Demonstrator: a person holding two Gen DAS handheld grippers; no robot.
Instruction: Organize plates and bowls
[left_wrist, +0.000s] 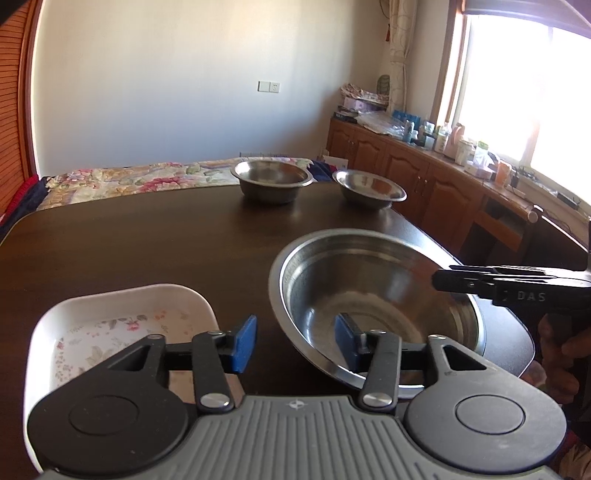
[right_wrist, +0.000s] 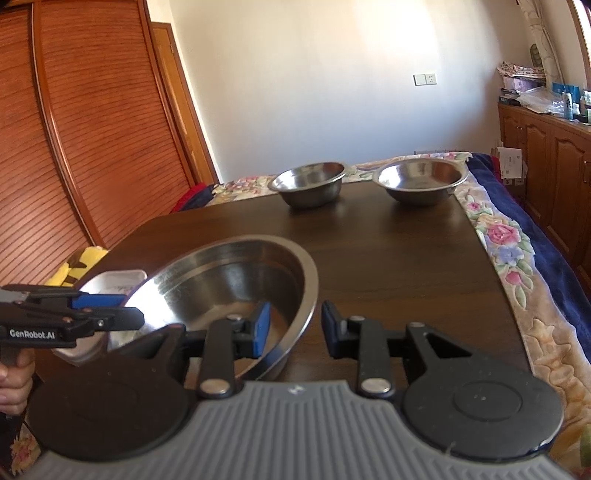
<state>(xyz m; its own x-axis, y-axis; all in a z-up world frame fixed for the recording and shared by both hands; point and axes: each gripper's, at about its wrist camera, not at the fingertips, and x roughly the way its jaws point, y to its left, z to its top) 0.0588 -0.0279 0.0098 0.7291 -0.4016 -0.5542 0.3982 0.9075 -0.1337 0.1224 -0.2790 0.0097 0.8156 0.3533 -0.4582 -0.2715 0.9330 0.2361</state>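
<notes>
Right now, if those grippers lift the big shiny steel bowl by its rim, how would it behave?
The big steel bowl looks thin-walled, so probably stiff and light for its size. Its polished rim may slip between the blue pads. It already sits tilted, so it could rock or swing.

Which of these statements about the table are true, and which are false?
1. Three steel bowls stand on the table. True: the big bowl, and two small bowls.
2. The white dish lies inside the big bowl. False: it sits beside it on the table.
3. The small bowls are stacked. False: they stand side by side, apart.
4. The big bowl's rim runs between the fingers of the left gripper. True.
</notes>
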